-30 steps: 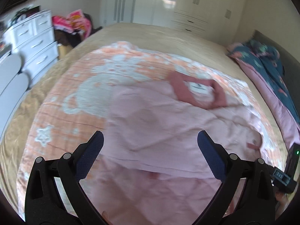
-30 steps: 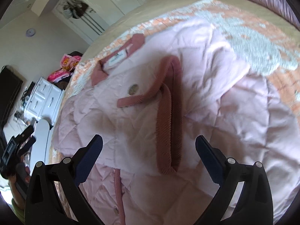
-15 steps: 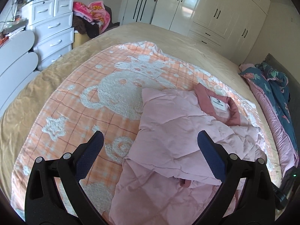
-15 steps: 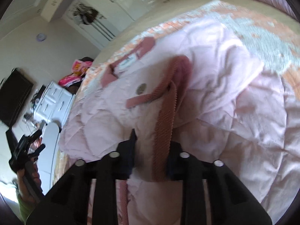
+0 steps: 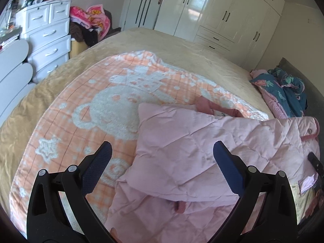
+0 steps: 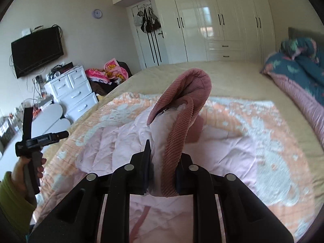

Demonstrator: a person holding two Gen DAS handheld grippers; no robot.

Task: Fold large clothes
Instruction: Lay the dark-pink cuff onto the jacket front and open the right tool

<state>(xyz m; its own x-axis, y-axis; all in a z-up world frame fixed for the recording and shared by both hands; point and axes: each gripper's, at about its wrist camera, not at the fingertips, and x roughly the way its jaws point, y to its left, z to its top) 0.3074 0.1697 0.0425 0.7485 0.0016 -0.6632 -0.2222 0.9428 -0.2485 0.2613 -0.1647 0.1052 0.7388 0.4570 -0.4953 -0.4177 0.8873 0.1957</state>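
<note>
Jacket: a pale pink quilted jacket (image 5: 194, 149) with dusty-rose ribbed trim lies on the orange-and-white bear-patterned blanket (image 5: 113, 105), filling the lower centre and right of the left wrist view.
Long axis: runs from the bottom centre of that view up and right toward its rose collar (image 5: 206, 106); the collar end points toward the floral pillows at the right edge.
Lifted part: in the right wrist view a ribbed rose cuff (image 6: 182, 121) with pink quilted cloth stands upright in mid-frame, raised off the blanket, its folded top curling over.
Right gripper (image 6: 162, 172): jaws pressed nearly together, having just closed, pinching the ribbed cuff and the pink cloth beside it.
Left gripper (image 5: 162, 156): blue pads spread wide, nothing between them; it hangs over the jacket's left edge and the blanket, touching neither as far as shows.
Person's hand (image 6: 26, 166): at the lower left of the right wrist view, green sleeve, gripping the left gripper's handle.
</note>
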